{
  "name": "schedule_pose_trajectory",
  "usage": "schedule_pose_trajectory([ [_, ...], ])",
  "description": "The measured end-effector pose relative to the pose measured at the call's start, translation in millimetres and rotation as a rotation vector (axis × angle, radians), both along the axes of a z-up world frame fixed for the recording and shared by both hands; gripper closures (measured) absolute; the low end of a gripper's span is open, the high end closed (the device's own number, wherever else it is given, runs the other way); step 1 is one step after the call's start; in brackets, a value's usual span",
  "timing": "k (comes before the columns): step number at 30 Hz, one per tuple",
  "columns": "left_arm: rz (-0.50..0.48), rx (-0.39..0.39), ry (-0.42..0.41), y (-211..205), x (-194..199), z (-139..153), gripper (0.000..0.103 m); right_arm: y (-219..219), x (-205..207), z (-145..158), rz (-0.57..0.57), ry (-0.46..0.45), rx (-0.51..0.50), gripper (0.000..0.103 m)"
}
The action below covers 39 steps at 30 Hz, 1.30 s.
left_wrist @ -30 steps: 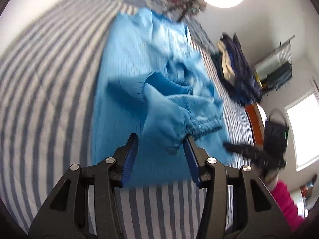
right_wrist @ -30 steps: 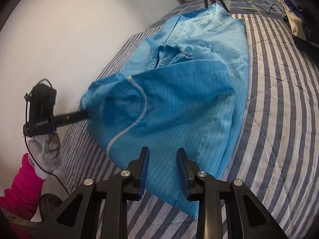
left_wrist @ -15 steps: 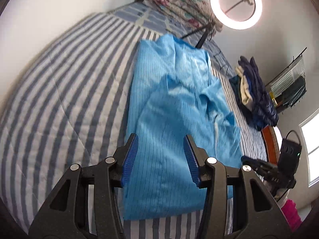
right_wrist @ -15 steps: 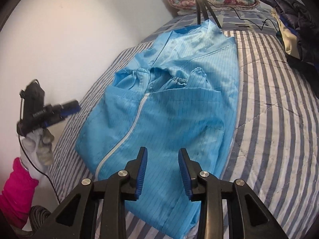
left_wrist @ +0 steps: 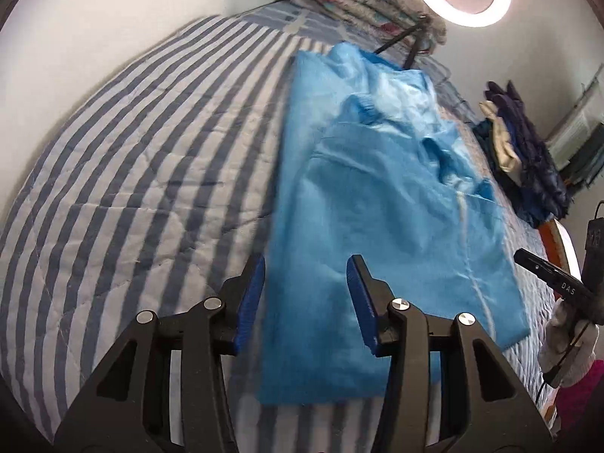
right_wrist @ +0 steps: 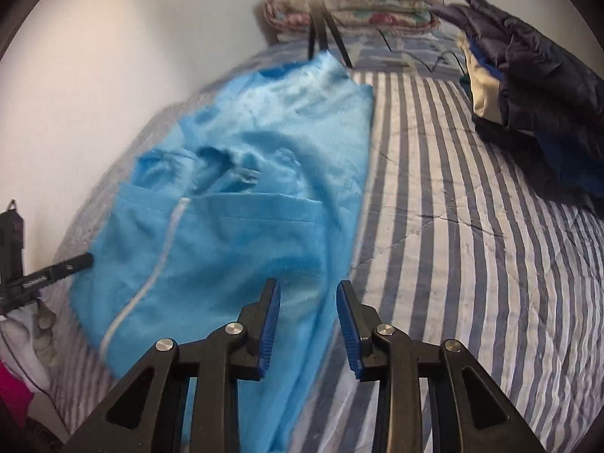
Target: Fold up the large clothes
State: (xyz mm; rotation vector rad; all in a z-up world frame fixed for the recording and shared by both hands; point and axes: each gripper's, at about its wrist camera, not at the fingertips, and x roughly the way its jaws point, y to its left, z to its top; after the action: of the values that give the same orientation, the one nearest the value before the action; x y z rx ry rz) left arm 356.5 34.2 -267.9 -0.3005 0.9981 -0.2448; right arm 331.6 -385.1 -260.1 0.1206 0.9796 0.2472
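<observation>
both black blue-padded grippers, left gripper (left_wrist: 305,302) and right gripper (right_wrist: 307,324), part-open, empty; we judge shiny light-blue zip coverall (left_wrist: 377,207) half-folded on striped quilt (left_wrist: 132,151), further folds left.

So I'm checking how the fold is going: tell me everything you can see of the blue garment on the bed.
The blue garment is a thin, slightly shiny light-blue fabric with faint pinstripes and a white zipper down its front. It lies lengthwise on the striped quilt, its near part folded over so the gathered elastic cuffs peek out beyond the fold edge. It is mostly flat with some wrinkles. Both sets of tongs are open above its near end, holding nothing.
</observation>
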Motion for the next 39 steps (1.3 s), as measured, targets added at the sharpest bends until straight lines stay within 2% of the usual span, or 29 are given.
schedule_pose_trajectory([
  [2, -0.052, 0.003, -0.036, -15.0, -13.5, 11.6, 0.055, 12.3, -19.5, 11.8, 0.071, -0.029, 0.037, 0.069],
  [4, -0.091, 0.042, -0.066, -31.6, -23.4, 18.9, 0.056, 31.0, -36.2, 15.2, 0.163, -0.033, 0.042, 0.069],
  [6, -0.115, 0.089, -0.081, -44.3, -30.0, 19.3, 0.055, 52.3, -49.5, 12.8, 0.241, -0.036, -0.017, 0.069],
  [9, -0.050, 0.139, -0.035, -35.8, -29.3, 6.4, 0.056, 69.8, -57.9, -5.0, 0.290, -0.006, -0.106, 0.069],
  [11, 0.004, 0.201, 0.018, -22.5, -22.5, -8.8, 0.055, 69.1, -56.5, -19.8, 0.277, 0.034, -0.150, 0.069],
  [13, 0.047, 0.125, 0.047, -1.1, -21.1, -15.5, 0.052, 63.5, -55.2, -22.2, 0.248, 0.037, -0.146, 0.069],
  [14, 0.081, 0.129, 0.051, 8.0, -21.7, -12.5, 0.052, 59.7, -54.2, -18.9, 0.226, 0.043, -0.125, 0.069],
  [17, 0.147, 0.165, 0.003, 22.5, -26.5, 3.5, 0.052, 50.4, -54.1, -7.4, 0.186, 0.024, -0.094, 0.065],
  [20, 0.183, 0.143, -0.042, 35.9, -33.5, 20.2, 0.052, 43.9, -58.2, 2.1, 0.160, 0.002, -0.081, 0.063],
  [23, 0.165, 0.123, -0.073, 35.8, -39.9, 28.7, 0.052, 37.9, -63.7, 4.6, 0.123, -0.001, -0.079, 0.063],
  [26, 0.095, 0.107, -0.070, 22.7, -38.3, 28.9, 0.052, 27.8, -62.4, 3.4, 0.075, 0.010, -0.052, 0.063],
  [28, 0.055, 0.091, -0.047, 14.2, -29.5, 24.3, 0.052, 19.8, -57.1, 2.7, 0.049, 0.016, -0.041, 0.056],
  [36, 0.059, -0.046, 0.033, 16.9, 17.8, 1.7, 0.052, -22.3, -15.6, -1.4, -0.071, 0.029, 0.181, 0.054],
  [39, 0.033, -0.026, 0.009, 10.8, 31.2, 7.3, 0.052, -23.7, 3.9, -6.8, -0.075, 0.039, 0.205, 0.054],
])
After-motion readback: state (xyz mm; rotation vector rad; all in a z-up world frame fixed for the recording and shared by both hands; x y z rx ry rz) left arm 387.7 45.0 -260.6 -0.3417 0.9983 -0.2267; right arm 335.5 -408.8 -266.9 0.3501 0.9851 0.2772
